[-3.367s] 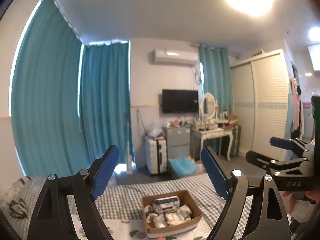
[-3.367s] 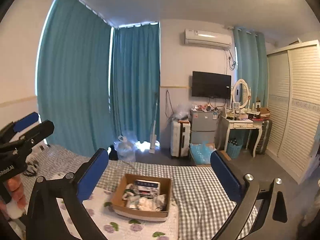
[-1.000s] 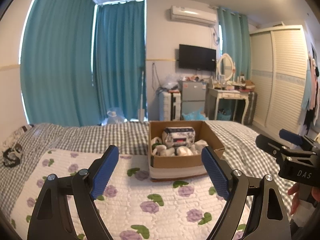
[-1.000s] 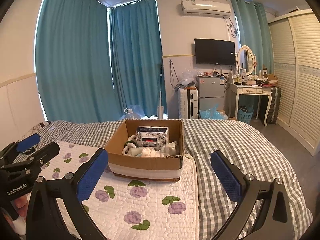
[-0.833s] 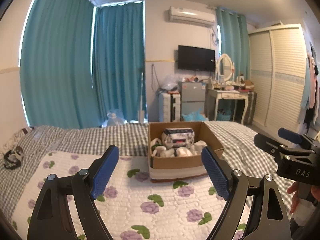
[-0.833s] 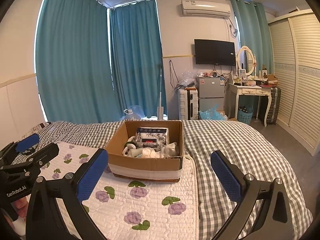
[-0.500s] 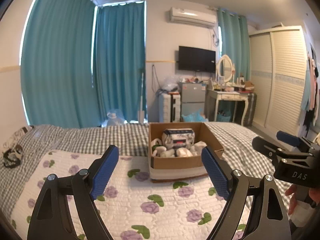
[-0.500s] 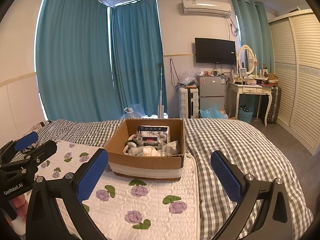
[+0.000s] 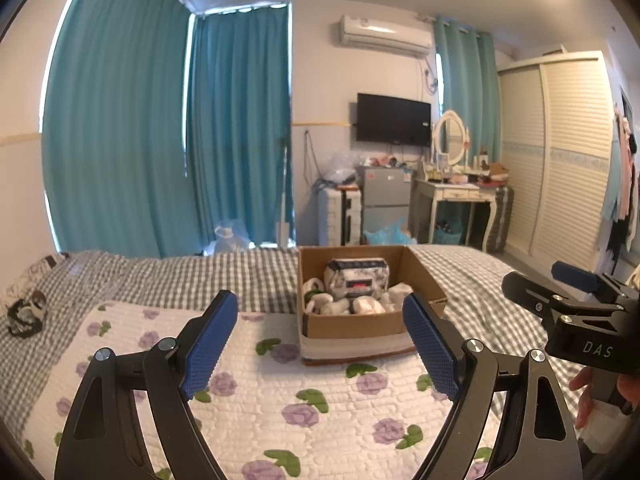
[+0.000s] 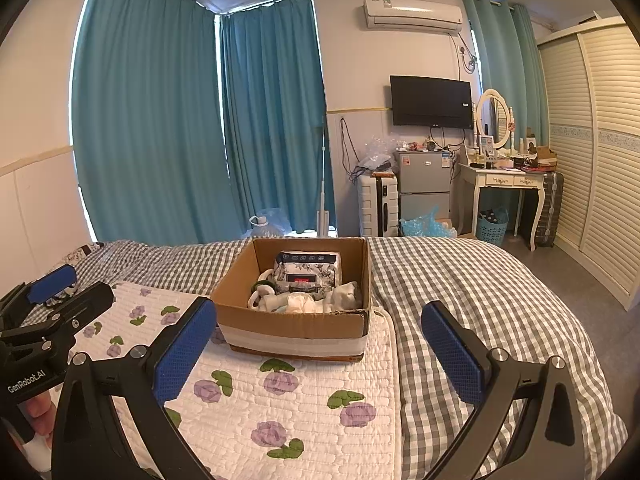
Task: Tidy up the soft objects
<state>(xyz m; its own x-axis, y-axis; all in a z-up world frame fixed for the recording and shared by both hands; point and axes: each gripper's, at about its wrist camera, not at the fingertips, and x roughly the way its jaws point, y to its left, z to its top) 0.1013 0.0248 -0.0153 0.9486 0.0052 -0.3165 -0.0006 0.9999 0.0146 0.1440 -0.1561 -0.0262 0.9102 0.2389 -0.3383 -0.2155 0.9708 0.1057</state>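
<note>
Hovering — both grippers [image 9: 320, 334] [image 10: 320, 338] spread wide, short of box rim [image 10: 292, 314].

Home bedroom. Bed [image 10: 460, 280] with grey checked cover, floral quilt [image 10: 280, 400] on top. Teal curtains [image 10: 160, 120] floor to ceiling. Air conditioner [image 10: 412, 14] high on wall, TV [image 10: 431, 102] below it. Small fridge [image 10: 422, 190], suitcase [image 10: 378, 204], white dressing table [image 10: 502, 180] with oval mirror [image 10: 494, 118]. Louvred wardrobe [image 10: 600, 140] along right wall. Clothes [image 9: 622, 184] hanging at right edge.
</note>
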